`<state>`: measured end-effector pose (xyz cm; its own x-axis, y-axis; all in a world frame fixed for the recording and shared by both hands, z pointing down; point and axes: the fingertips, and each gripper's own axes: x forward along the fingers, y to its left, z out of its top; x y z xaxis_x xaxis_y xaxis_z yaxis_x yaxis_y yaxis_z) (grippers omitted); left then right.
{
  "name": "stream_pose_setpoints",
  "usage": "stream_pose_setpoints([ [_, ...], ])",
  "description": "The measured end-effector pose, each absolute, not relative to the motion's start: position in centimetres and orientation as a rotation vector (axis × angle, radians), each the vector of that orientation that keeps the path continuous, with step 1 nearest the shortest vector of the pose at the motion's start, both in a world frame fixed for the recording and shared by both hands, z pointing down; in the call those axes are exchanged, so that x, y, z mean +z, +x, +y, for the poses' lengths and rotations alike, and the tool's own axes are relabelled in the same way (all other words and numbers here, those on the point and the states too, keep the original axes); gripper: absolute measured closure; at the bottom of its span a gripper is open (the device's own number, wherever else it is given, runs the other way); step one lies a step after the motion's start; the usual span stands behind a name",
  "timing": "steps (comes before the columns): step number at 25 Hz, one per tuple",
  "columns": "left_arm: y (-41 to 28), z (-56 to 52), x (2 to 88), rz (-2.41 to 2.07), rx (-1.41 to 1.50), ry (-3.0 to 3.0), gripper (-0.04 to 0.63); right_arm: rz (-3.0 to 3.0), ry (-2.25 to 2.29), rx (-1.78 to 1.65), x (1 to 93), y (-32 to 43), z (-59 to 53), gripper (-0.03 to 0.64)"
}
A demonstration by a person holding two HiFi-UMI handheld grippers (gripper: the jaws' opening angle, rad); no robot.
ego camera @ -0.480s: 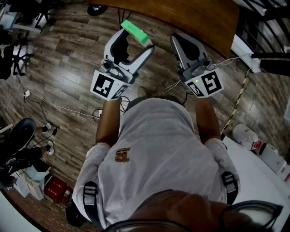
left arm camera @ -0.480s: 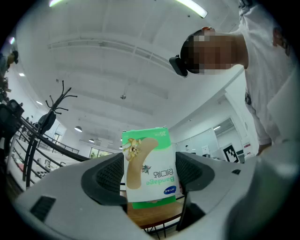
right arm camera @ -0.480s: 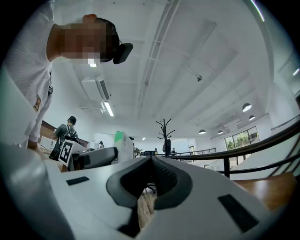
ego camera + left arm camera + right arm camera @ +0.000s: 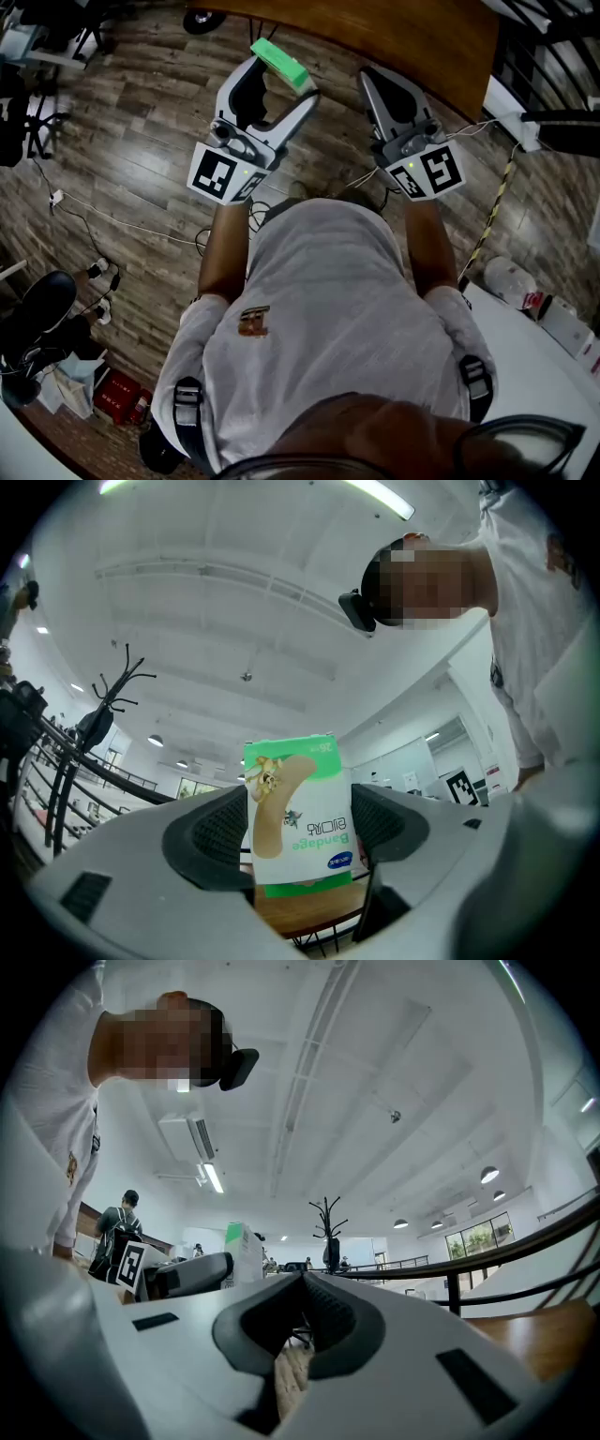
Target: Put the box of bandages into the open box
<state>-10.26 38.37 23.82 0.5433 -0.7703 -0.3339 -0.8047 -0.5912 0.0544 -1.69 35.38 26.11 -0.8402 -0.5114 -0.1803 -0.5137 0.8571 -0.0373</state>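
Nearest, in the head view: grey shirt (image 4: 319,309), with both bare forearms (image 4: 225,253) stretched forward and away from it.

Left hand-held gripper (image 4: 279,82): carried in the person's left hand, marker cube toward the body, tilted a little upward. Jaws spread wide and clamped on the box of bandages (image 4: 295,803), one pad pressed to each side face. Box green and white, with a plaster pictured on the front and the print upside down in the left gripper view. Stood out past the jaw tips and was lifted clear of any surface. From above, its green end showed over the floor, just short of the tabletop's edge.

Right hand-held gripper (image 4: 375,82): carried beside the left, apart from it, and nearly level. Jaws brought together at the tips, with nothing gripped.

Below both: wood-plank floor (image 4: 141,141), with loose cables (image 4: 112,220) trailed across it.

Just beyond: curved brown wooden tabletop (image 4: 403,28).

Farthest, in the right gripper view: dark coat stand (image 4: 328,1218) and dark railing (image 4: 525,1241), under a white ceiling.
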Motion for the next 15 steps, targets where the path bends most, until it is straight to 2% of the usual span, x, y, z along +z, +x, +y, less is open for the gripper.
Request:
stream_pose_setpoints([
  [4,-11.2,38.4,24.1,1.341,0.501,-2.671,0.241,2.842,-0.825,0.029,26.6,-2.3,35.7,0.584],
  [9,-16.4,38.6,24.4,1.300,0.518,-2.684,0.241,2.837,-0.887,0.035,27.2,-7.0,36.1,0.584],
  [15,-17.4,38.6,25.2,1.282,0.536,-2.701,0.241,2.845,-0.932,0.039,28.0,-7.5,36.2,0.584],
])
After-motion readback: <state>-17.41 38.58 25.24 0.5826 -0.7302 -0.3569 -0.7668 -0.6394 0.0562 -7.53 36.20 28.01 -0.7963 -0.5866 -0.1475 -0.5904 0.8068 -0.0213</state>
